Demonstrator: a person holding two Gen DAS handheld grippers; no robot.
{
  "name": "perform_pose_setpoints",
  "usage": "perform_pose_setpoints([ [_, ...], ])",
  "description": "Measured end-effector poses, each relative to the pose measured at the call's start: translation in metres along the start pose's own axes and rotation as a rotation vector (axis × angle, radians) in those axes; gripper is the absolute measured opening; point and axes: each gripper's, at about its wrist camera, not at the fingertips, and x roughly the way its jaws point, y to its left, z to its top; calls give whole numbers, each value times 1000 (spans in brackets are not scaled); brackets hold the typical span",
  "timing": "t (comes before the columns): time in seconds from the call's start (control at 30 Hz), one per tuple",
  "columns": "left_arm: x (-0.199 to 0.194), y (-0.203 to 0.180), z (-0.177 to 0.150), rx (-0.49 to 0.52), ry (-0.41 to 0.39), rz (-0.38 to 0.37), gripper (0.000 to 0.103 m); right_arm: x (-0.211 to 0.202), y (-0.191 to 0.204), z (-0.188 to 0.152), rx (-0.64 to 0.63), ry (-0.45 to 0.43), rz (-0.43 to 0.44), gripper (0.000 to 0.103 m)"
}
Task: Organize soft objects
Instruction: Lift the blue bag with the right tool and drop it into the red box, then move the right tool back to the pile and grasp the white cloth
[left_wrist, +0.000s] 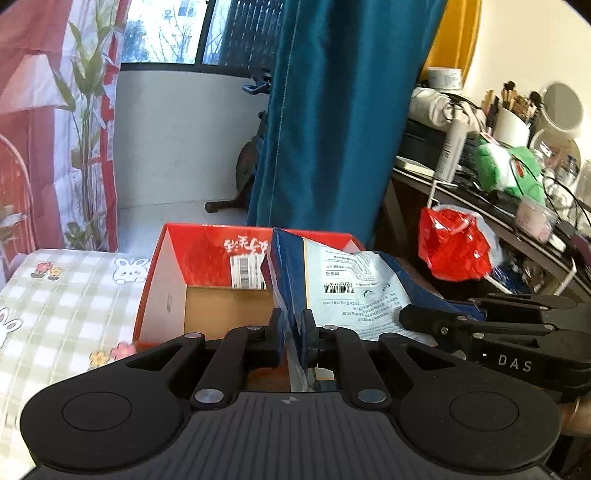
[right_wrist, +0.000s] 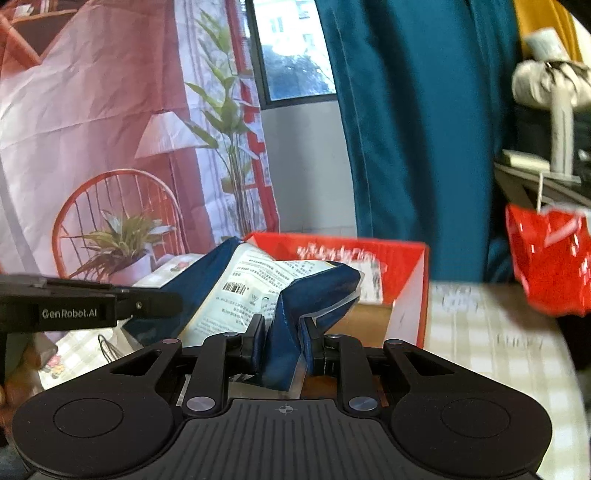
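Above the open red box (left_wrist: 207, 295) on the checked tablecloth (left_wrist: 55, 295), left gripper (left_wrist: 293, 325) and right gripper (right_wrist: 282, 332) each pinch the crumpled blue packet (left_wrist: 354, 280), which could tear or slip if pulled apart.

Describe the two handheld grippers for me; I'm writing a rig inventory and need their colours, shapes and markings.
Both are matte black plastic. Each has a ribbed grey centre plate with a small crosshair mark, two round discs at the sides, and angled linkage arms with silver rivets leading to two short fingers. The left gripper reads "GenRobot.AI" on its side in the right wrist view; the right gripper reads "DAS" in the left wrist view.
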Motion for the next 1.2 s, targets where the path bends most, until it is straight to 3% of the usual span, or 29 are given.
perform_pose_setpoints([
  [0.13, 30, 5, 19, 36, 6, 12, 10, 26, -16, 19, -20, -1, -9, 19],
  [0.33, 76, 22, 39, -21, 53, 28, 10, 73, -38, 41, -62, 14, -37, 19],
  [0.7, 117, 32, 22, -20, 157, 84, 12, 139, -40, 32, -117, 140, -95, 19],
  [0.8, 117, 35, 19, -23, 176, 87, 26, 144, -41, 26, -108, 168, -108, 20],
  [0.87, 116, 38, 18, -25, 182, 83, 47, 146, -42, 22, -97, 183, -122, 25],
  [0.93, 112, 40, 19, -19, 177, 86, 51, 146, -43, 19, -93, 192, -146, 28],
  [1.2, 76, 42, 17, -48, 192, 68, 52, 119, -40, 15, -56, 168, -173, 32],
])
